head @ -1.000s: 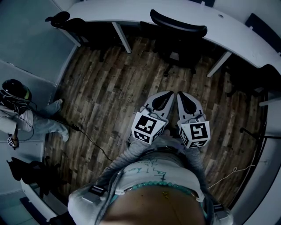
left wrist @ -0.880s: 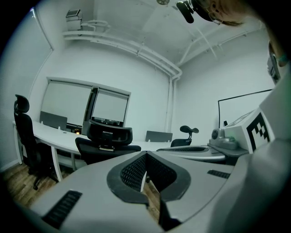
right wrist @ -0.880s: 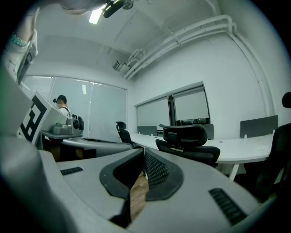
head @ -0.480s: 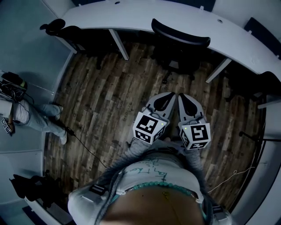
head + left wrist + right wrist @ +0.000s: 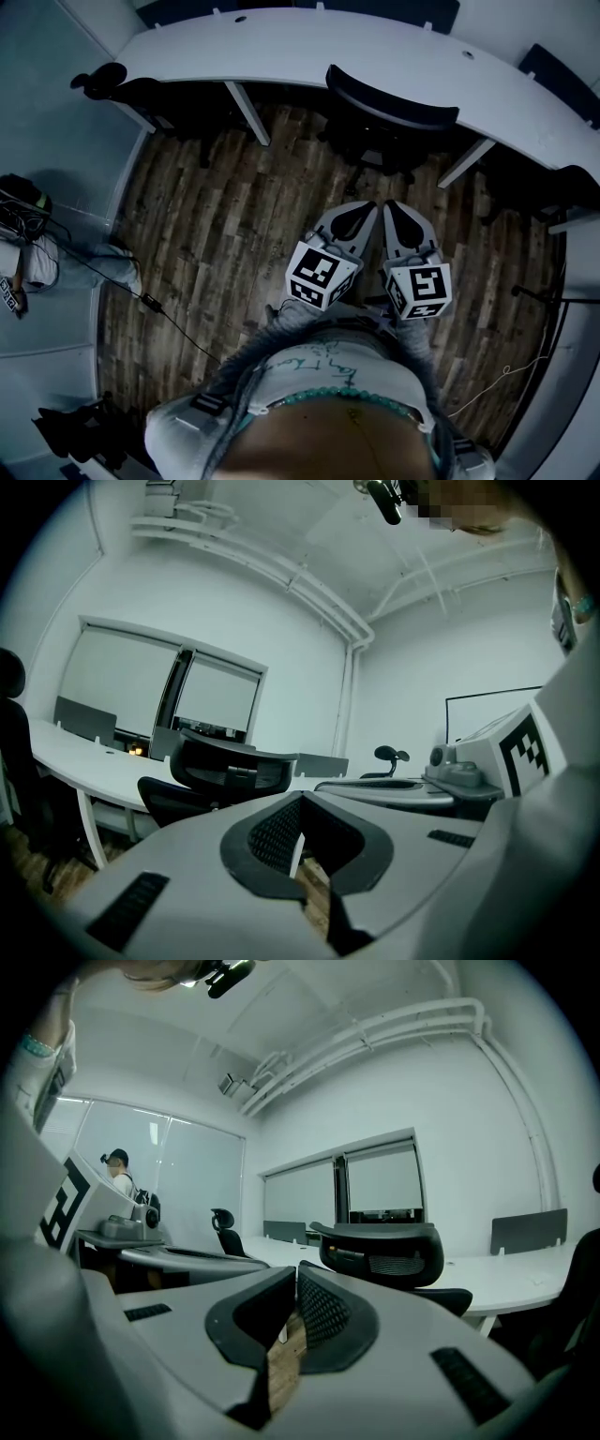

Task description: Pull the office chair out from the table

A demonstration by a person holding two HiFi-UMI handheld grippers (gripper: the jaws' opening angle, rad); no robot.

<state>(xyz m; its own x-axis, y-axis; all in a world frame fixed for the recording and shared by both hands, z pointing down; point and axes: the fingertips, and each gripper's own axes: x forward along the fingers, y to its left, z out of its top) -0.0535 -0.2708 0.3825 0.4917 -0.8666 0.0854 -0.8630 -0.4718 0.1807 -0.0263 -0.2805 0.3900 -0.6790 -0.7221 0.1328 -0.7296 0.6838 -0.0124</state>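
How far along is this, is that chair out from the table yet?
Done: nothing yet; the black mesh-backed office chair sits tucked under the curved white table. In hand: the left tongs and right tongs, both shut and empty, point at the chair across the wood-plank floor, not touching it. Left: reach the backrest, grip it, pull the chair out.

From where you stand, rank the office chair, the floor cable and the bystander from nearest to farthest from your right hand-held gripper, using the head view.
1. The office chair, straight ahead of the right hand-held gripper, tucked at the table.
2. The floor cable, on the planks to the left.
3. The bystander, at the far left edge, beyond the cable.
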